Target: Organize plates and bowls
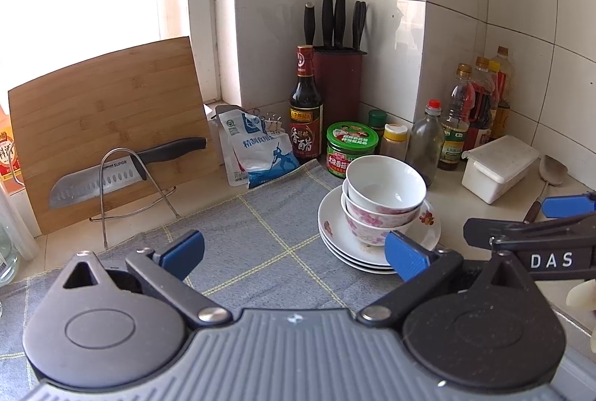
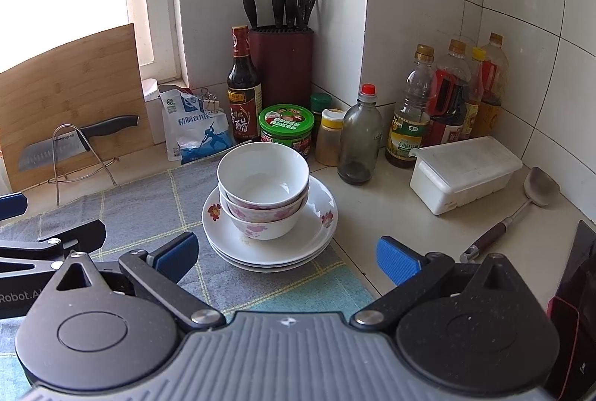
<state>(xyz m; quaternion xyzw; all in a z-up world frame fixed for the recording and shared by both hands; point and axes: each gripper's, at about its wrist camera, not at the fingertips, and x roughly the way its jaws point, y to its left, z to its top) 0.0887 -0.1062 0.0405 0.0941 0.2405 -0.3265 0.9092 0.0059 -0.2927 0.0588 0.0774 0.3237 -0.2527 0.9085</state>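
Apparently finished, the nested floral bowls (image 2: pixel 263 200) sat on the stacked plates (image 2: pixel 270 244) on the grey cloth (image 2: pixel 141 215), while left gripper (image 1: pixel 294 254) and right gripper (image 2: pixel 287 254) hovered spread wide, empty.

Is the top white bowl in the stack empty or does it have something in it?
Empty. The top white bowl shows a bare, glossy white inside down to its bottom, in both views.

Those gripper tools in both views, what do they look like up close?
Each gripper, left and right, has black hinged linkage arms tipped with blue ribbed pads, round black pivot housings and a grey ridged body. The side of the right one reads "DAS" in white.
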